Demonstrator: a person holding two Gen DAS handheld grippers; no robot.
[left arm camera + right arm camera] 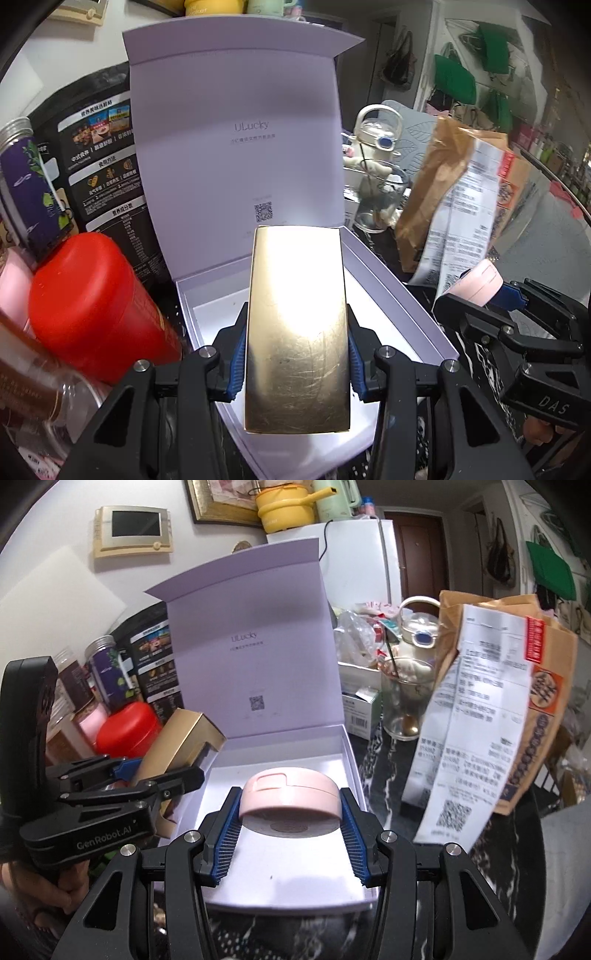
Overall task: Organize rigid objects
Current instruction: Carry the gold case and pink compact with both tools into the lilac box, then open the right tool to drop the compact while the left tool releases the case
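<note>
1. The left gripper (pixel 297 354) has its blue pads pressed against the long sides of a gold box (pixel 297 332), the jaws only as far apart as the box is wide; the box is held over the open tray of the lilac gift box (pixel 399 295).
2. The right gripper (pixel 290 834) is clamped on a round pink case (pixel 290 794) from both sides, also above the tray's white floor (pixel 295 878).
3. The gift box's lid (pixel 255 646) stands upright behind the tray.
4. The tray looks bare under both items, though the gold box hides much of it, so I can't be sure.
5. A red canister (pixel 92 306) lies just left of the gift box; a brown paper bag (pixel 517 701) with a long receipt (pixel 472 738) stands to the right.
</note>
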